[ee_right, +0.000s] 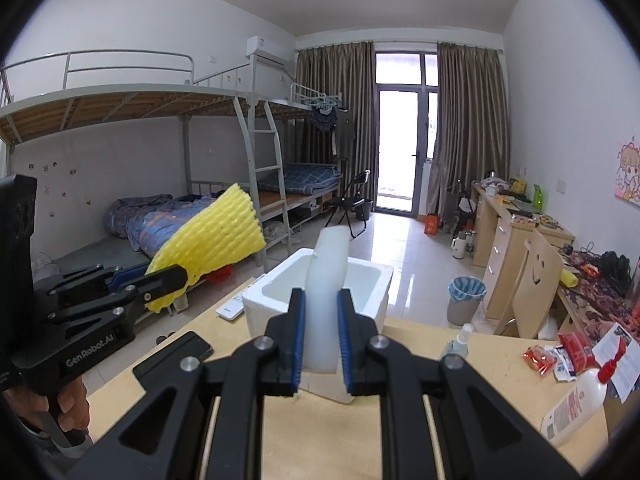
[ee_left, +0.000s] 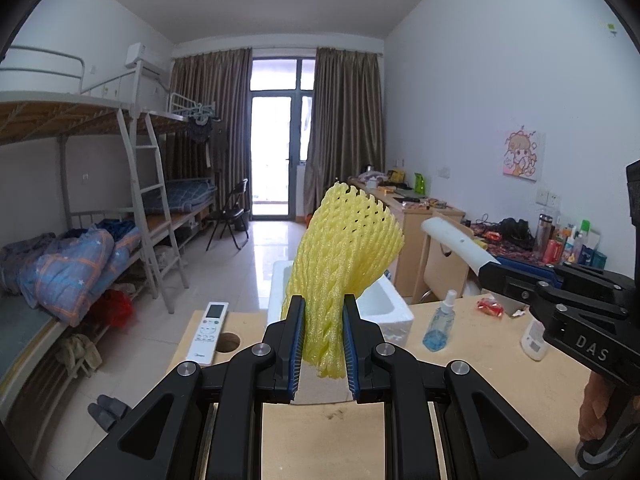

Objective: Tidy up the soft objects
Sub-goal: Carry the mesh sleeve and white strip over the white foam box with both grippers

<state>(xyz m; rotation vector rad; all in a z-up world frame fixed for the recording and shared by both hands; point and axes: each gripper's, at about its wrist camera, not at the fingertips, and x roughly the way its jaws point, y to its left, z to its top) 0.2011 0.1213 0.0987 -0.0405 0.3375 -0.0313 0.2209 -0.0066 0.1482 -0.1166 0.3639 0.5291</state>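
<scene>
From my left camera the wooden table (ee_left: 460, 364) fills the lower frame, and the white foam box (ee_left: 380, 304) stands open on it at about twelve o'clock from my grippers. My left gripper (ee_left: 320, 344) is clenched on the yellow foam net (ee_left: 344, 248), which fans up and out above the box, clear of the table. My right gripper (ee_right: 320, 336) is clamped on the white foam strip (ee_right: 326, 276), upright and curving over the box's near wall. At nine o'clock of the box lies a white remote (ee_left: 209, 332). At three o'clock stands a blue spray bottle (ee_left: 440, 322), with red snack packets (ee_right: 556, 356) and a white lotion bottle (ee_right: 576, 408) further right. A black phone (ee_right: 174, 360) lies at seven o'clock.
</scene>
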